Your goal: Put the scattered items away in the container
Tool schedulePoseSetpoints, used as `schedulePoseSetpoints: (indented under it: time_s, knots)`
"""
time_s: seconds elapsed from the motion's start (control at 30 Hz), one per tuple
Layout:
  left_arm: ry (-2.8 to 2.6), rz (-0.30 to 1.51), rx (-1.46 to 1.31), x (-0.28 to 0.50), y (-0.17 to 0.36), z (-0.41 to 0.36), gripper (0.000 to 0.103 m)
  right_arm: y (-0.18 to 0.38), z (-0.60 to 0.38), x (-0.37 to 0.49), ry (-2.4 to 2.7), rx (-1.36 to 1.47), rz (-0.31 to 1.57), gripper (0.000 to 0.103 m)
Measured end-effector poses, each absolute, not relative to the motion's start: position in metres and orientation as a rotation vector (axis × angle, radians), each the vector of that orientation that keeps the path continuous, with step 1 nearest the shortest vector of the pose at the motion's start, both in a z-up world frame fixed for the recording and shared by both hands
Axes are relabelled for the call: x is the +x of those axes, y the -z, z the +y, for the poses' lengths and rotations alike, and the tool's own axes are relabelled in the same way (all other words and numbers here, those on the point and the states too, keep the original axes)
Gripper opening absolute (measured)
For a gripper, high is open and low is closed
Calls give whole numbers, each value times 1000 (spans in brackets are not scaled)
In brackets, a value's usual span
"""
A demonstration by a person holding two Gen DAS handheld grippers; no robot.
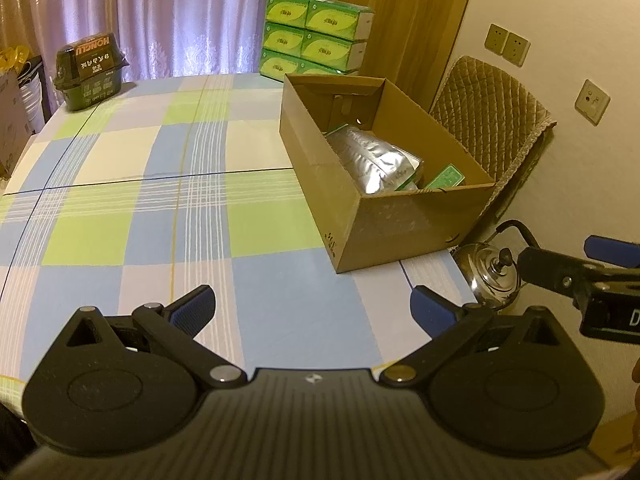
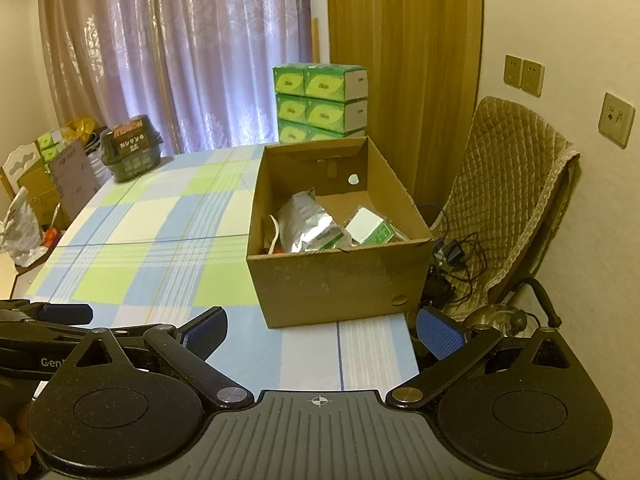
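Checked cloth in blue, green and cream covers the table (image 1: 168, 216), with lilac curtains (image 2: 192, 60) behind and a quilted chair (image 2: 512, 200) by the wall. On the table's right side stands the box (image 2: 336, 280), plain brown corrugated card, open-topped, with round holes punched in its end walls. Inside lie a crinkled silver foil pouch (image 2: 310, 226), a green-and-white packet (image 2: 374, 230) and, at the left wall, something pale and thin that I cannot make out.

Both grippers are held over the near edge, well short of the box. The left gripper (image 1: 314, 308) has its jaws spread wide with only cloth between the ribbed blue pads (image 1: 192, 310); the box lies ahead and to its right. The right gripper (image 2: 322, 330) is likewise spread and holds nothing, the box straight ahead.

A dark green tub (image 1: 90, 70) sits at the far left corner. Stacked green tissue packs (image 2: 320, 102) rise behind the box, and a steel kettle (image 1: 494, 270) stands below the table's right edge.
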State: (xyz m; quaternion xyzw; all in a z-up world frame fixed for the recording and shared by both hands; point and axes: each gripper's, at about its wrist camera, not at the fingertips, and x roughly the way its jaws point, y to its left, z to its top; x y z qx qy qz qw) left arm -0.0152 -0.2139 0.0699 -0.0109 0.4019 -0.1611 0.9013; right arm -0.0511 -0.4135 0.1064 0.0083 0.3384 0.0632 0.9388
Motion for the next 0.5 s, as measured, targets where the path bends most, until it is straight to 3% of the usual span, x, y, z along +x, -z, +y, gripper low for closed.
schedulePoseSetpoints:
  time_s: [0.5]
  knots:
    - [326, 809, -43, -16, -67, -211, 102, -100, -415, -49, -128, 25, 701, 103]
